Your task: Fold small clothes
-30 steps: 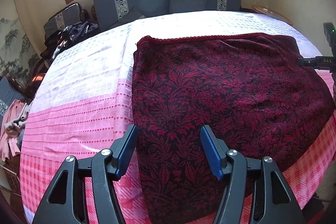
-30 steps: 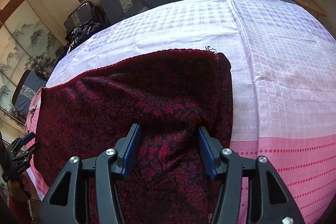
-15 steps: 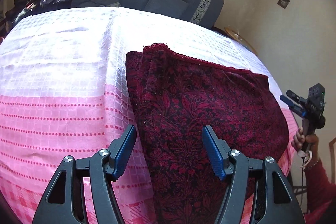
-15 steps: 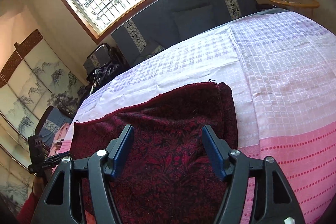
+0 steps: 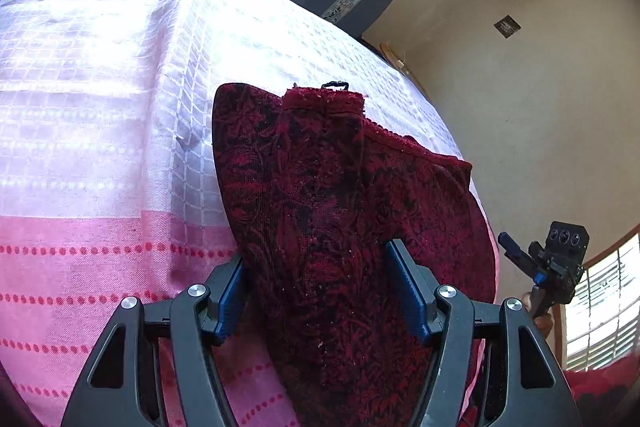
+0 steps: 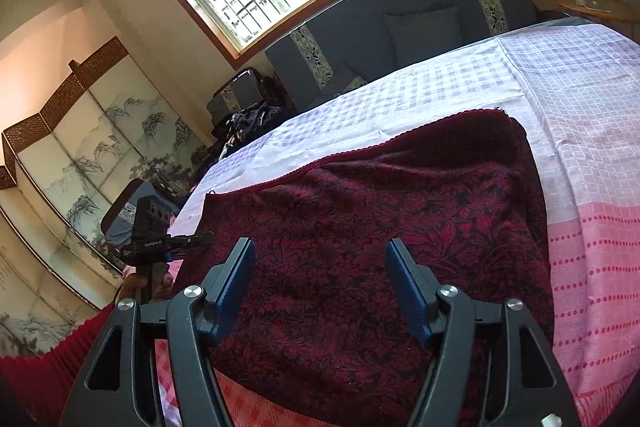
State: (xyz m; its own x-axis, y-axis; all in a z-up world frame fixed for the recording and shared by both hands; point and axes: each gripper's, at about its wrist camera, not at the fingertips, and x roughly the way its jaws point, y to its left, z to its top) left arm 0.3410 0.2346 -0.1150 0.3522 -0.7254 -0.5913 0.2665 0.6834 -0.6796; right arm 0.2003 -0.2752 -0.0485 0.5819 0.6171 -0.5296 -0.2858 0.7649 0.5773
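Lying folded near the bed's (image 6: 580, 99) front edge, the dark red garment (image 6: 380, 227) awaits another fold. Left tongs (image 5: 316, 291) straddle its end ungripped, probably for a pinch; right tongs (image 6: 320, 283) hover released above.

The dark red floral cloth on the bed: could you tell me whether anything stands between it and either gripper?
Nothing visible does. The dark red floral cloth lies flat on the pink and white bedspread with nothing on top of it. The left gripper and the right gripper both stand open directly over it, pads not pressing on it.
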